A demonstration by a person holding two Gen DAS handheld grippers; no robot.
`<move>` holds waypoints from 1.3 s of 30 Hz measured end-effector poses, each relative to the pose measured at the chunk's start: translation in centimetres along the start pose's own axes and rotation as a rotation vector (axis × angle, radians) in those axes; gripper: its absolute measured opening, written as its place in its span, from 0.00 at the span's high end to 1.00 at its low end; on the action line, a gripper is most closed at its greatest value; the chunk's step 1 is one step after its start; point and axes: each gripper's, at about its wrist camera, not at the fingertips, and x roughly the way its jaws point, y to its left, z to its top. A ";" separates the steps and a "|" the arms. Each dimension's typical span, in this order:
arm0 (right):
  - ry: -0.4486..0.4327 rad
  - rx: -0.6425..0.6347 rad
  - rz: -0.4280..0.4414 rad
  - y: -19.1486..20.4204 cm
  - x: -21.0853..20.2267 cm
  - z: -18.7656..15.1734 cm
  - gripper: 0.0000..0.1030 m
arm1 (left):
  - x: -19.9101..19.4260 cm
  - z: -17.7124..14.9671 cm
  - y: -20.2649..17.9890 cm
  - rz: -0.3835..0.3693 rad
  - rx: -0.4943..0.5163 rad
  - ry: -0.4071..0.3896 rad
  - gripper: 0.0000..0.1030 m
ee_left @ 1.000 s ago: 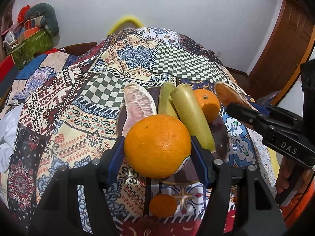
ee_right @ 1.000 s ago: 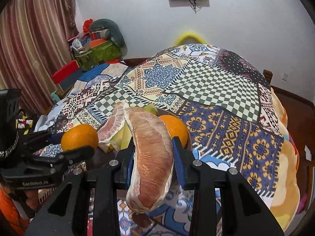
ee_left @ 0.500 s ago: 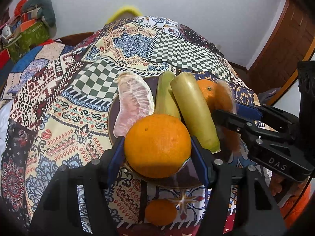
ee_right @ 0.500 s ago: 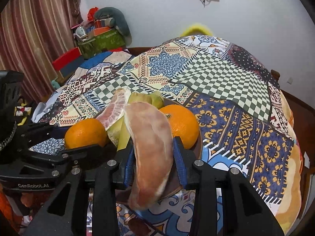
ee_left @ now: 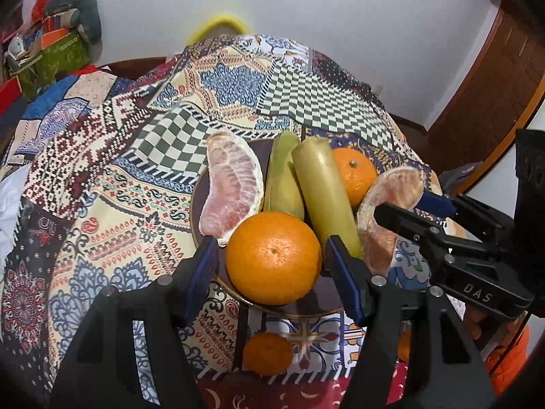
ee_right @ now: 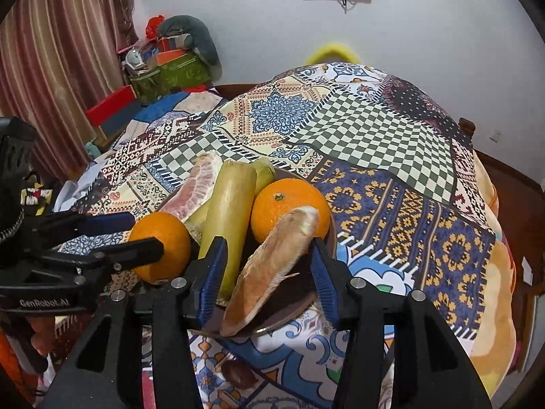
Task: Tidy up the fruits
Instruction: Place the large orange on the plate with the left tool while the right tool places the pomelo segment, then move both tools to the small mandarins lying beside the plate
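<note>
The left gripper (ee_left: pixel 272 262) sits at about half opening around a large orange (ee_left: pixel 273 257). Both blue pads stand beside the fruit's flanks; a thin gap shows on the left side, so whether they press on it cannot be told. The orange rests at the near edge of a dark plate (ee_left: pixel 306 308) on the patterned tablecloth (ee_left: pixel 102 204).

The right gripper (ee_right: pixel 267 266) has its jaws opening. A peeled pomelo segment (ee_right: pixel 272 269) lies tilted between them on the plate's right side, leaning against a second orange (ee_right: pixel 289 204), with neither pad pressing on it.

The plate also carries another pomelo segment (ee_left: pixel 231 191) and two yellow-green bananas (ee_left: pixel 323 194). A small tangerine (ee_left: pixel 267 352) lies on the cloth, just beside the plate's near rim.
</note>
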 end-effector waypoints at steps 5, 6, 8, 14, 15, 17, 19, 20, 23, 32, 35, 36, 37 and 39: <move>-0.016 -0.006 -0.029 0.1 -1.2 -0.3 0.42 | -1.9 -0.2 -0.1 0.006 0.006 -0.025 0.37; -0.011 -0.009 -0.037 0.1 -1.3 -0.5 0.42 | -2.4 -0.4 -0.1 0.008 0.008 -0.030 0.37; 0.005 -0.009 -0.045 0.0 -1.4 -0.9 0.42 | -3.1 -0.6 -0.2 0.012 0.012 -0.038 0.37; 0.003 -0.001 -0.062 -0.2 -3.0 -1.9 0.42 | -5.1 -1.3 -0.4 0.027 0.018 -0.061 0.37; -0.005 0.001 -0.066 -0.2 -3.5 -1.9 0.42 | -5.5 -1.4 -0.4 0.030 0.021 -0.065 0.37; -0.023 0.005 -0.069 -0.2 -4.7 -2.0 0.42 | -6.5 -1.7 -0.7 0.036 0.028 -0.079 0.37; -0.040 0.006 -0.072 0.0 -5.8 -2.1 0.42 | -7.4 -2.0 -0.9 0.039 0.035 -0.092 0.37; -0.046 0.005 -0.073 0.1 -6.3 -2.2 0.42 | -7.8 -2.1 -1.0 0.039 0.037 -0.096 0.37; -0.060 -0.003 -0.078 0.7 -7.6 -2.6 0.42 | -9.2 -2.9 -1.3 0.037 0.041 -0.110 0.36; -0.034 -0.030 -0.074 2.7 -8.4 -5.5 0.39 | -10.3 -5.5 -1.6 0.052 0.041 -0.096 0.33; -0.001 -0.023 -0.065 3.0 -7.8 -6.9 0.39 | -10.0 -6.5 -1.6 0.056 0.045 -0.083 0.33; 0.013 -0.017 -0.061 3.0 -7.4 -7.3 0.39 | -9.8 -6.9 -1.6 0.054 0.048 -0.075 0.33; 0.026 -0.010 -0.057 3.0 -7.2 -7.7 0.39 | -9.6 -7.1 -1.6 0.050 0.048 -0.068 0.33; 0.049 0.006 -0.052 3.0 -6.6 -8.5 0.39 | -9.2 -7.7 -1.4 0.037 0.039 -0.055 0.33</move>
